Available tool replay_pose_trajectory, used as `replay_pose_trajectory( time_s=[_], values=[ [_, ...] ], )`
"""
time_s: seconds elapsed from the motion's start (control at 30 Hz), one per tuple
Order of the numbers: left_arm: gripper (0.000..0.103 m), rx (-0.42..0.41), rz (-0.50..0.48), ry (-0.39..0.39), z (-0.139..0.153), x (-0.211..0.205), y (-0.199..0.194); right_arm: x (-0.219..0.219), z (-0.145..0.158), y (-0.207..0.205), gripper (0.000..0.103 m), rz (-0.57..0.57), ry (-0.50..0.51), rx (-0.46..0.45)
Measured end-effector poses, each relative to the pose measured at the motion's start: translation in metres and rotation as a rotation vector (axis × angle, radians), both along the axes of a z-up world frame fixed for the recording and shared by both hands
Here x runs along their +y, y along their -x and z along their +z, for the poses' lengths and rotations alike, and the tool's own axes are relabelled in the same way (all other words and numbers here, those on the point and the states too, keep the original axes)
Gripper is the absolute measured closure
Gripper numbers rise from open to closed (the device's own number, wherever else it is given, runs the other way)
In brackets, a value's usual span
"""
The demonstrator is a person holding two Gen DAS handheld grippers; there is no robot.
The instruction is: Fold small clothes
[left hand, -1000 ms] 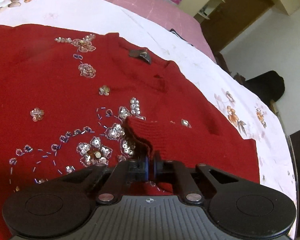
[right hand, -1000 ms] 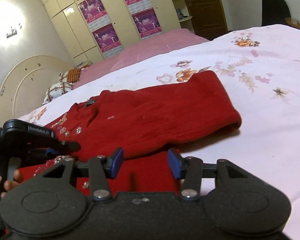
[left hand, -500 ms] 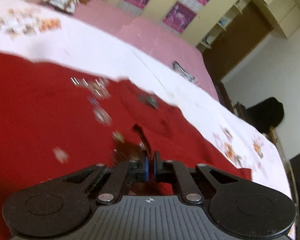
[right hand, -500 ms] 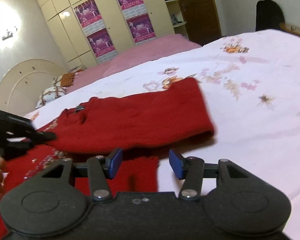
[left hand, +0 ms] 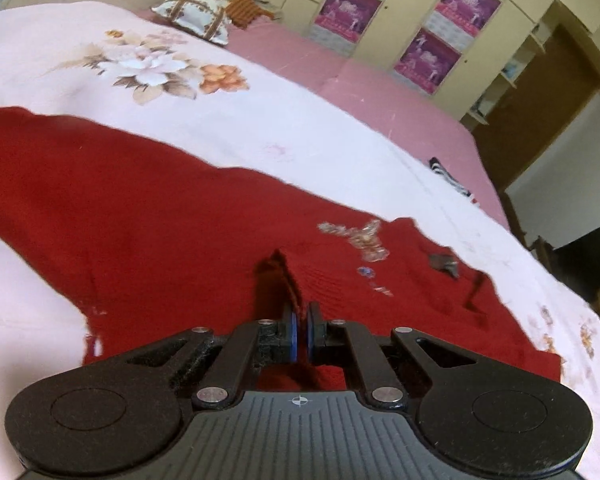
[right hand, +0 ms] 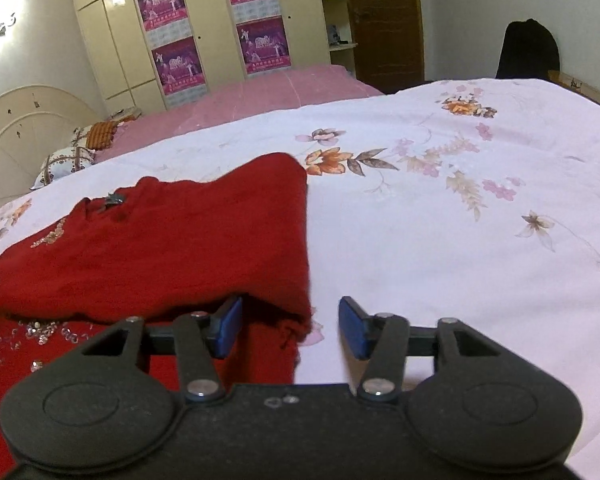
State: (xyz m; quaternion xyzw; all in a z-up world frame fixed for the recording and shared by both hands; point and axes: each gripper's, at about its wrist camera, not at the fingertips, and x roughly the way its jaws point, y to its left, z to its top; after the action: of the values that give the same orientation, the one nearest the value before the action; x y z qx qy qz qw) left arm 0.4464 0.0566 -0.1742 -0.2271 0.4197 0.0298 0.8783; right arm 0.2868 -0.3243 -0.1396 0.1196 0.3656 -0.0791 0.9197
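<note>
A red knitted sweater (left hand: 160, 216) with sequin flowers (left hand: 364, 236) lies spread on the flowered white bedsheet (left hand: 260, 120). My left gripper (left hand: 300, 336) is shut on the ribbed cuff (left hand: 278, 276) of a sleeve, which stands up between the blue pads. In the right wrist view the sleeve is folded across the sweater (right hand: 180, 248), and a dark label (right hand: 114, 199) marks the neck. My right gripper (right hand: 290, 326) hangs low over the fold's right corner. Its jaws are closing, and the red corner lies between them without touching either pad.
The white sheet (right hand: 460, 240) stretches far to the right. Behind it lies a pink cover (right hand: 268, 92) with pillows (right hand: 72, 156) near a headboard. A wardrobe with purple posters (right hand: 260, 44) and a dark chair (right hand: 528, 48) stand at the back.
My left gripper has carried the cuff across the sweater, so the sleeve now covers most of the sequined front. My right gripper has shifted to the fold's right corner and its jaws have narrowed.
</note>
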Motion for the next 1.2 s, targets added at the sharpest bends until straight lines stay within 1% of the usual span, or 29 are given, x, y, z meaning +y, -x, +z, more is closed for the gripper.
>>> replay_pose_trajectory(
  time_s=[0.03,0.07,0.2,0.23,0.27,0.3,0.33,0.4,0.43,0.47,0.5,0.53,0.57,0.67,0.73,0.8,0.9,0.97,1.03,1.1,1.17,1.2],
  values=[
    [0.098,0.003,0.003,-0.008,-0.002,0.002,-0.001,0.000,-0.001,-0.001,0.082,0.002,-0.017,0.006],
    [0.098,0.004,0.004,-0.014,-0.005,0.006,0.000,-0.001,-0.002,-0.003,0.089,0.001,-0.035,0.012],
    [0.098,0.018,0.034,-0.022,-0.011,0.017,-0.001,-0.001,0.001,0.001,0.093,0.005,-0.051,-0.006],
    [0.098,0.032,0.026,-0.043,-0.015,0.015,-0.003,-0.002,0.000,0.002,0.094,-0.008,-0.037,-0.001],
    [0.098,0.037,0.013,-0.066,-0.019,0.012,-0.003,-0.004,-0.008,0.001,0.095,-0.033,-0.019,0.043],
    [0.098,0.027,-0.002,-0.097,-0.018,0.008,-0.002,-0.009,-0.012,0.004,0.095,-0.043,-0.046,0.033],
    [0.098,0.024,-0.018,-0.128,-0.016,0.004,-0.002,-0.010,-0.011,0.005,0.095,-0.046,-0.053,0.036],
    [0.098,0.023,-0.031,-0.143,-0.009,0.003,-0.001,-0.008,-0.008,0.005,0.095,-0.045,-0.039,0.041],
    [0.098,0.016,-0.022,-0.153,-0.005,0.005,0.002,-0.009,-0.007,0.006,0.095,-0.046,-0.039,0.044],
    [0.098,0.014,-0.022,-0.165,0.000,0.007,0.006,-0.010,-0.006,0.008,0.093,-0.042,-0.060,0.050],
    [0.098,0.015,-0.027,-0.171,0.004,0.011,0.008,-0.013,-0.003,0.011,0.089,-0.035,-0.092,0.050],
    [0.098,0.018,-0.028,-0.171,0.007,0.015,0.012,-0.014,0.001,0.016,0.080,-0.032,-0.109,0.036],
    [0.098,0.022,-0.018,-0.172,0.010,0.019,0.015,-0.013,0.006,0.020,0.078,-0.025,-0.114,0.017],
    [0.098,-0.003,-0.016,-0.154,0.022,0.025,0.025,-0.014,0.018,0.017,0.078,-0.006,-0.117,-0.028],
    [0.098,-0.034,-0.043,-0.157,0.030,0.019,0.026,-0.019,0.021,0.007,0.076,-0.011,-0.116,-0.036],
    [0.098,-0.052,-0.081,-0.149,0.032,0.006,0.021,-0.025,0.020,-0.009,0.074,-0.018,-0.147,-0.036],
    [0.098,-0.045,-0.120,-0.156,0.021,-0.015,0.005,-0.031,0.014,-0.035,0.068,-0.014,-0.180,-0.028],
    [0.098,-0.018,-0.120,-0.183,0.005,-0.024,-0.007,-0.035,0.007,-0.054,0.064,-0.007,-0.202,-0.016],
    [0.098,0.013,-0.100,-0.207,-0.008,-0.023,-0.013,-0.039,0.002,-0.069,0.064,-0.012,-0.220,-0.012],
    [0.098,-0.004,-0.094,-0.204,-0.014,-0.019,-0.013,-0.049,-0.003,-0.086,0.064,-0.035,-0.258,-0.015],
    [0.098,-0.010,-0.094,-0.201,-0.015,-0.018,-0.011,-0.056,-0.009,-0.098,0.066,-0.055,-0.280,-0.012],
    [0.098,-0.012,-0.099,-0.212,-0.015,-0.020,-0.010,-0.059,-0.012,-0.105,0.066,-0.056,-0.299,-0.007]
  ],
)
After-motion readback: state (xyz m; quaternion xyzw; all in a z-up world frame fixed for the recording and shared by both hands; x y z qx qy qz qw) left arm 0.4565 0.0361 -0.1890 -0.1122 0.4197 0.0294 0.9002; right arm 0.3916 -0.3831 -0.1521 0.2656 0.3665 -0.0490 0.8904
